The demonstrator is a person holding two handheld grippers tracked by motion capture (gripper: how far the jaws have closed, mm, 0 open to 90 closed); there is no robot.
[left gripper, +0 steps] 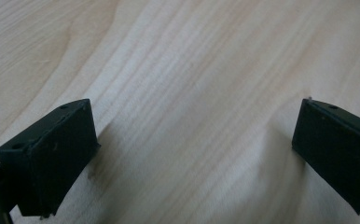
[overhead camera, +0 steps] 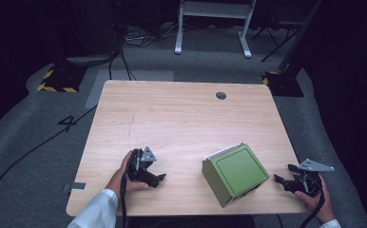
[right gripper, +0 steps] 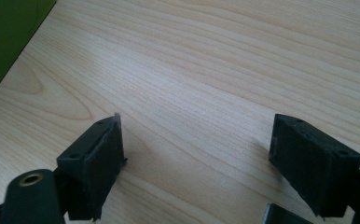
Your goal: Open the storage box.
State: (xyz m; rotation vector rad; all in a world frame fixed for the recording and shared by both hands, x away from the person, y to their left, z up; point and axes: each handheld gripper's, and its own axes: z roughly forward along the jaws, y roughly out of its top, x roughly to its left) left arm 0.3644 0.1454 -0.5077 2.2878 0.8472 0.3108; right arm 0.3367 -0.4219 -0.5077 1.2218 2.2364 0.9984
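From up high, I see my left claw (overhead camera: 156,179) low over the wooden table (overhead camera: 181,118), with my left hand (overhead camera: 122,175) wrapped around it and my white sleeve (overhead camera: 96,211) behind. Its two black tips are apart and hold nothing. To the right of that claw sits a green box (overhead camera: 235,173), tipped a bit, with one flat green side facing up. My right claw (overhead camera: 286,176) is on the other side of the box, near the table's right edge, in my right hand (overhead camera: 317,198). Its tips point at the box but do not touch it, and they are apart too. A small dark round hole (overhead camera: 221,95) is far ahead of both claws, near the back of the table. From my left claw's own camera, the left claw (left gripper: 197,140) has its jaws spread wide, with bare light wood between them. From my right claw's own camera, the right claw (right gripper: 197,149) also has its jaws wide apart over the wood, and a bit of the green box (right gripper: 8,42) shows ahead and to the left of them, well apart from the tips.
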